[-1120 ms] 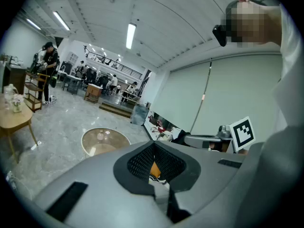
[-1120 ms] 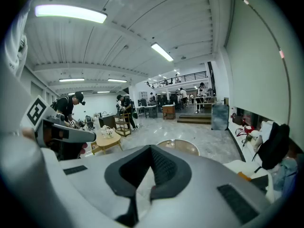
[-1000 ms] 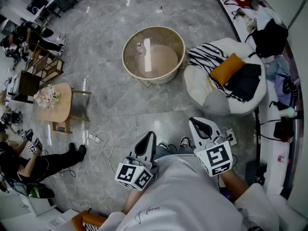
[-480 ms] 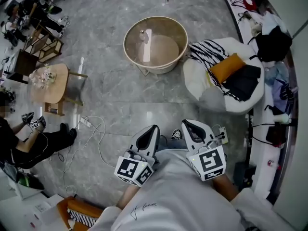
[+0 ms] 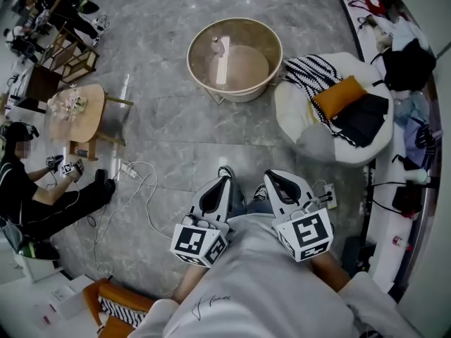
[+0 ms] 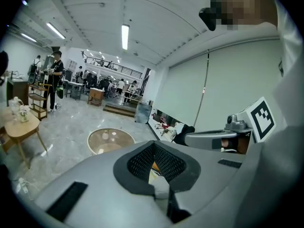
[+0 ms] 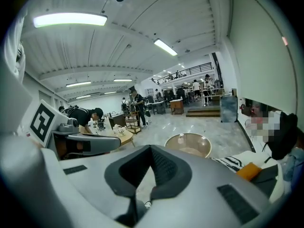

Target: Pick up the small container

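Note:
The small container [image 5: 215, 43] is a little pale bottle standing on the round glass-topped table [image 5: 235, 59] far ahead on the marble floor. It also shows in the left gripper view as the container [image 6: 105, 135] on the table [image 6: 110, 141], and in the right gripper view as the container [image 7: 180, 138] on the table [image 7: 188, 145]. My left gripper [image 5: 224, 184] and right gripper [image 5: 272, 179] are held side by side close to my body, well short of the table. Both are shut with nothing between the jaws.
A white beanbag chair [image 5: 310, 136] with a striped cloth, an orange cushion and a black garment lies right of the table. A small wooden table [image 5: 77, 118] stands at left, with a person [image 5: 42, 203] sitting on the floor near it. Cables and a power strip [image 5: 130, 171] lie on the floor ahead left.
The two grippers have drawn closer together in front of me. The head view has shifted slightly, and the seated person at left has moved. Both grippers stay shut.

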`<state>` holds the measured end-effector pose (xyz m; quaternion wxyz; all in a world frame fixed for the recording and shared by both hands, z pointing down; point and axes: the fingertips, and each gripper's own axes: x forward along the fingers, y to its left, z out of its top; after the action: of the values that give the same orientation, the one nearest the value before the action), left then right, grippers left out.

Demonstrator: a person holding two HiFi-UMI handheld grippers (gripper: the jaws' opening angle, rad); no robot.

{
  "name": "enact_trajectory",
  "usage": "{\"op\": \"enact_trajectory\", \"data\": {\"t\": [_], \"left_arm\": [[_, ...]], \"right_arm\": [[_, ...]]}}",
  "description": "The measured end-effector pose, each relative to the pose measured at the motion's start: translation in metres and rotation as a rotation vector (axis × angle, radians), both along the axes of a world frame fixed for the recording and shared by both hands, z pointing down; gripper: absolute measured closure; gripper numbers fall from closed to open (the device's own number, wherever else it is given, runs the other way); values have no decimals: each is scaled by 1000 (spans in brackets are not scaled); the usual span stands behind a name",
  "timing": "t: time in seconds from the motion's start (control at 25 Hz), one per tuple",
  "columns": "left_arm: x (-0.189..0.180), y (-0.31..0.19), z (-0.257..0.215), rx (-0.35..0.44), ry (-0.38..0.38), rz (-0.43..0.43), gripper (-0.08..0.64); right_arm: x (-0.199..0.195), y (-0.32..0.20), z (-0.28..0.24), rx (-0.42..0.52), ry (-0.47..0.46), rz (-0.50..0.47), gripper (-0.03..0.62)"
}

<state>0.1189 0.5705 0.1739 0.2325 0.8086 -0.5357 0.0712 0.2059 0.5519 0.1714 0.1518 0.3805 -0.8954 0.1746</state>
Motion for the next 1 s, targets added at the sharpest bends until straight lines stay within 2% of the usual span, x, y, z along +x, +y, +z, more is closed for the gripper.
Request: {"op": "enact_trajectory", "data": {"t": [0.24, 0.56, 1.0], "left_arm": [[-2, -16, 5, -21, -37, 16, 543], [-22, -48, 2, -4, -43, 6, 543], [-51, -98, 1, -20, -44, 39, 543]], "right_arm": [[-2, -14, 11, -27, 51, 16, 577], [-19, -44, 8, -12, 45, 8, 577], [-55, -93, 9, -30, 64, 9, 578]]}}
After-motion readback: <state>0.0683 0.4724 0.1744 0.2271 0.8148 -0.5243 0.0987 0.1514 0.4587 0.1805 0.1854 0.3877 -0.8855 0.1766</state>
